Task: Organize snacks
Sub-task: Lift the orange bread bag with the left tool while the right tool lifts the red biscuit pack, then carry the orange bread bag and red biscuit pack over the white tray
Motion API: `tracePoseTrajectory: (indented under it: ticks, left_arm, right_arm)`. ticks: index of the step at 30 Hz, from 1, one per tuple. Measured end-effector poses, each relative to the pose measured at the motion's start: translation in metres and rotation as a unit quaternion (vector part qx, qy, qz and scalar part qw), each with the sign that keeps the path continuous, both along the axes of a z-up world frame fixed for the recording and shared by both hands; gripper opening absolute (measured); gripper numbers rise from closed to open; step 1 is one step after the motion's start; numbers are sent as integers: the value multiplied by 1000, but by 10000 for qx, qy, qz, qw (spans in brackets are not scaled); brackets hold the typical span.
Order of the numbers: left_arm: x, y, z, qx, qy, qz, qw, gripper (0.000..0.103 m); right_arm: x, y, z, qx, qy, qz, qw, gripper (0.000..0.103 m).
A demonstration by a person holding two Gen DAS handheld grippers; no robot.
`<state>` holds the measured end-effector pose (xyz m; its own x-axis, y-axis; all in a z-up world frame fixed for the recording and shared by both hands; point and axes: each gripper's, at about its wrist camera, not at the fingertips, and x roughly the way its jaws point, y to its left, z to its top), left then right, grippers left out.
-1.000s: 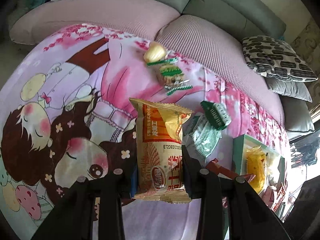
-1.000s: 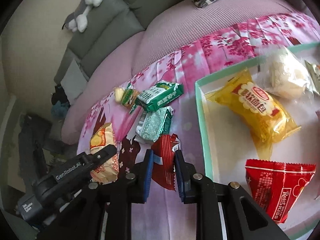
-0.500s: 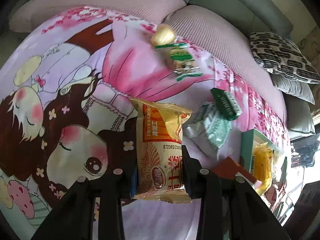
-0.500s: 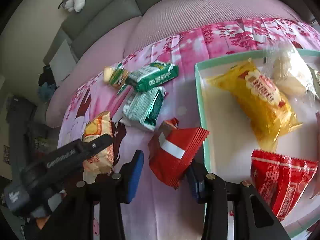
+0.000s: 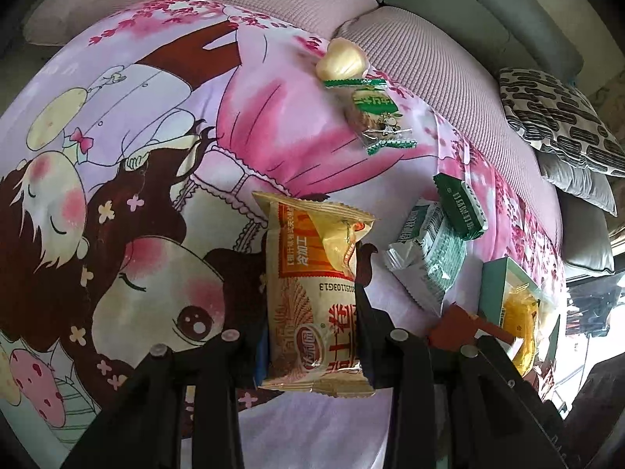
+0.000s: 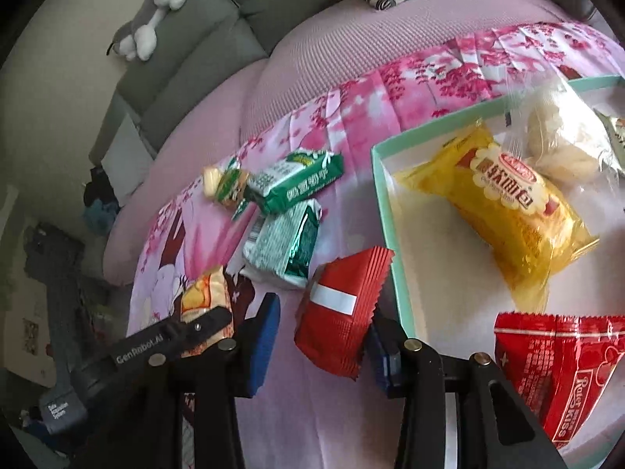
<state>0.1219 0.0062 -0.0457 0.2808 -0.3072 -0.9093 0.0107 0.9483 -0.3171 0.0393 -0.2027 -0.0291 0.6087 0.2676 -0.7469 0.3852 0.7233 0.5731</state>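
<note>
Left wrist view shows the left hand-held gripper (image 5: 312,336) clamped on the tan snack packet (image 5: 314,293), low over the cartoon bedsheet (image 5: 129,179). The right hand-held gripper (image 6: 324,336) has just been opening; the red packet (image 6: 340,308) lies loose between its jaws beside the green-rimmed tray (image 6: 381,195). Best carry the tan packet across level and release only once it is over the tray's bare floor.

Cartoon bedsheet (image 5: 164,125); snacks, tray (image 6: 381,203)
</note>
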Motion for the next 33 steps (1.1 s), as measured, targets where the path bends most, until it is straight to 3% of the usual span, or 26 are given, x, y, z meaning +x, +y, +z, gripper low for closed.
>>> tracePoseTrajectory:
  ticks: [7,21,33]
  left_arm:
    - [2,1,-4,5,55,41,10000,37]
    - [0,4,14,-28,-191,83,9998,37]
    - [-6,-14,54,-233,-722,-169,9970,37]
  right_arm:
    - [-1,-7,-9,187,50,-141,9997,31]
    - [-10,-7,13,93,-149,32,9998,27]
    - [-27,-29,54,21,-644,-193,9977,27]
